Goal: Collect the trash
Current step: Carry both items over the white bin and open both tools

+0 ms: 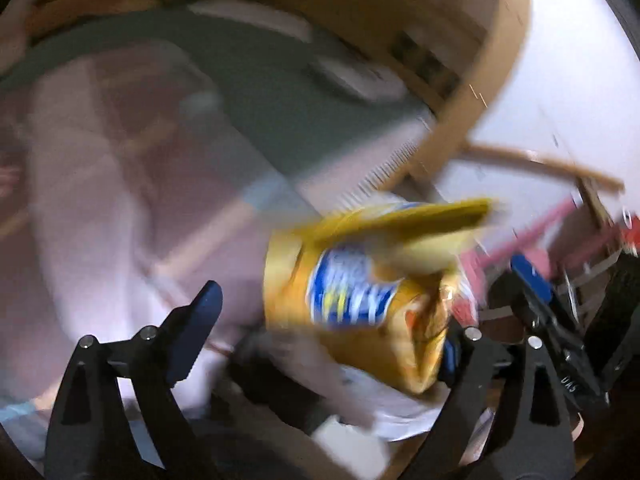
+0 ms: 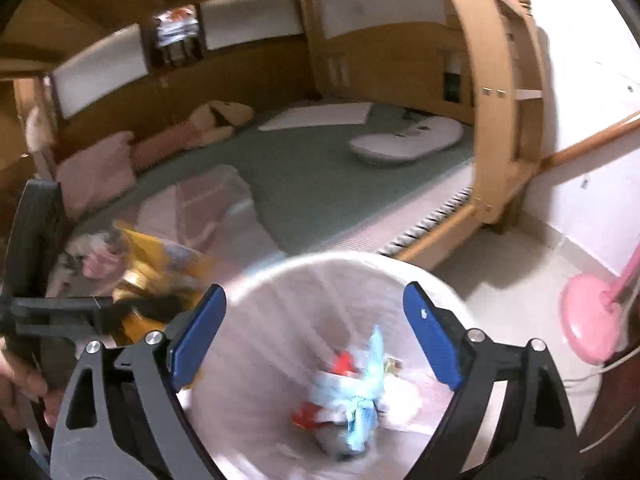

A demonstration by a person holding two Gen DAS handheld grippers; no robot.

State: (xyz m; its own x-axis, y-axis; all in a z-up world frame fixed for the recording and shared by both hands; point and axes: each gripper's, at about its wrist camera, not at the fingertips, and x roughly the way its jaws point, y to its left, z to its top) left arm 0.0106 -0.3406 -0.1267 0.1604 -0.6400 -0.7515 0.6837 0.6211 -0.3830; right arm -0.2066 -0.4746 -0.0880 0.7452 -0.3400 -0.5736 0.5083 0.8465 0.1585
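Left gripper seen spread, yellow snack bag loose between pads; label blurred, unreadable. Right gripper spread, empty, above lined bin holding wrappers.

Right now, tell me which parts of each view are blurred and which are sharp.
Left wrist view: heavy motion blur; the yellow snack bag and the bed behind smear, only the left gripper fingers stay crisp. Right wrist view: the green bed and wooden frame are fairly sharp though fisheye-bent; the white bin, the trash inside it and the same yellow bag at left are blurred.
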